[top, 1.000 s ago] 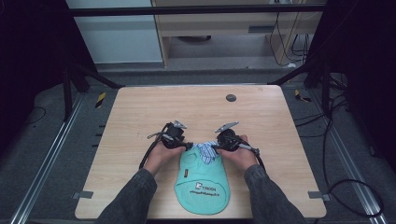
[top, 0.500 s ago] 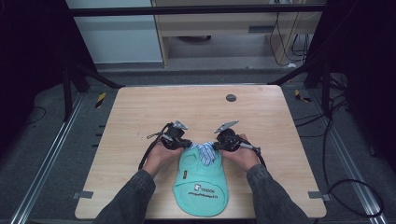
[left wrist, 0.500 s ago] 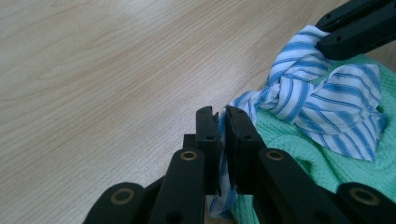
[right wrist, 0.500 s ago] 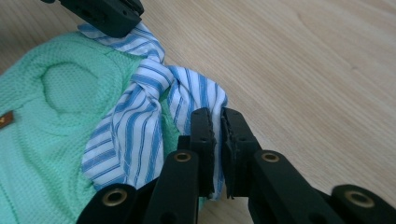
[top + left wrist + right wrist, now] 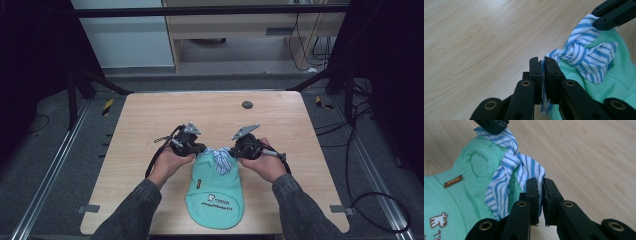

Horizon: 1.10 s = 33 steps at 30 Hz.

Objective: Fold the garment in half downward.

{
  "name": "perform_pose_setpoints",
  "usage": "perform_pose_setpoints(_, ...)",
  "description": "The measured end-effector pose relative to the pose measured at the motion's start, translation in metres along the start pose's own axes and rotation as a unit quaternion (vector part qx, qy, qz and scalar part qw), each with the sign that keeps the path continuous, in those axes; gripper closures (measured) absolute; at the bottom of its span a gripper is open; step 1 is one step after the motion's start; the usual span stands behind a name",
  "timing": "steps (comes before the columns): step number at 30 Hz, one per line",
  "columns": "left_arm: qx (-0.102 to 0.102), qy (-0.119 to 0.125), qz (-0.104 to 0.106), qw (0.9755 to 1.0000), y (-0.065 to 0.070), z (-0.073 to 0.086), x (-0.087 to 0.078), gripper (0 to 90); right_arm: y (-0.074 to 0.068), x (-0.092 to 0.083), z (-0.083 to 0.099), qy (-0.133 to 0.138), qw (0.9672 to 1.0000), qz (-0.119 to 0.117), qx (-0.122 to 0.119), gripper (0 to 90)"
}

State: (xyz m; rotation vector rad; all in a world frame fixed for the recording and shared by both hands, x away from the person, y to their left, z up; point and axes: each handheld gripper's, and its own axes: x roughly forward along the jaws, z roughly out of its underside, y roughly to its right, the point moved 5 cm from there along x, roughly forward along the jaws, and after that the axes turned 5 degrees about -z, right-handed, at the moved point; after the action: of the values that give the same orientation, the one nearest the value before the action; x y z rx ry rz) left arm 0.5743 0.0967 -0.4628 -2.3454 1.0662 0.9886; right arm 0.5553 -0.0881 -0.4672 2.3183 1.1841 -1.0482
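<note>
On the wooden tabletop [image 5: 150, 120], toward the middle of its near edge, lies a mint-green knitted garment [image 5: 215, 192] with a blue-and-white striped collar [image 5: 220, 159] at its far end. Its rounded lower end, printed with a small white figure and lettering, reaches almost to the near edge.

The left gripper [image 5: 192, 148], held in the person's left hand [image 5: 167, 165], sits at the left end of the collar. In the left gripper view its jaws have just been closing and now stand pressed together on a fold of the striped collar [image 5: 584, 56], which bulges out above the pads [image 5: 550, 75] and hangs below them. Green knit [image 5: 621, 77] fills the right of that view, and the tips of the other gripper bite the stripe at the upper right corner.

The right gripper [image 5: 239, 150], in the right hand [image 5: 265, 165], sits at the right end of the collar, well short of the tabletop's right edge. In the right gripper view its jaws have likewise just been closing and now pinch the striped cloth [image 5: 511, 170], a strip of it caught between the pads [image 5: 549, 195]. The green garment [image 5: 461, 195] lies to the left there, with a small brown label [image 5: 453, 181] sewn on it and a brown-edged figure lower down.

A small dark round disc [image 5: 247, 105] lies near the far edge, right of centre, well apart from the garment.
</note>
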Motion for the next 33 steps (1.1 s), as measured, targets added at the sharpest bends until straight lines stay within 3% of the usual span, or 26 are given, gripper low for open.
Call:
perform_pose_setpoints(6, 0.012, 0.002, -0.002, 0.9999, 0.001, -0.007, -0.006, 85.4, 0.000, -0.008, -0.004, -0.003, 0.9999, 0.002, -0.012, 84.1)
perform_pose_setpoints(17, 0.013, 0.009, -0.006, 0.9999, -0.004, -0.012, -0.014, 85.5, 0.008, -0.009, -0.019, -0.009, 0.9994, 0.013, -0.031, 84.3)
perform_pose_setpoints(33, 0.018, 0.009, -0.014, 0.9997, -0.012, -0.017, -0.019, 85.4, 0.007, -0.013, -0.031, -0.006, 0.9989, 0.013, -0.044, 84.2)
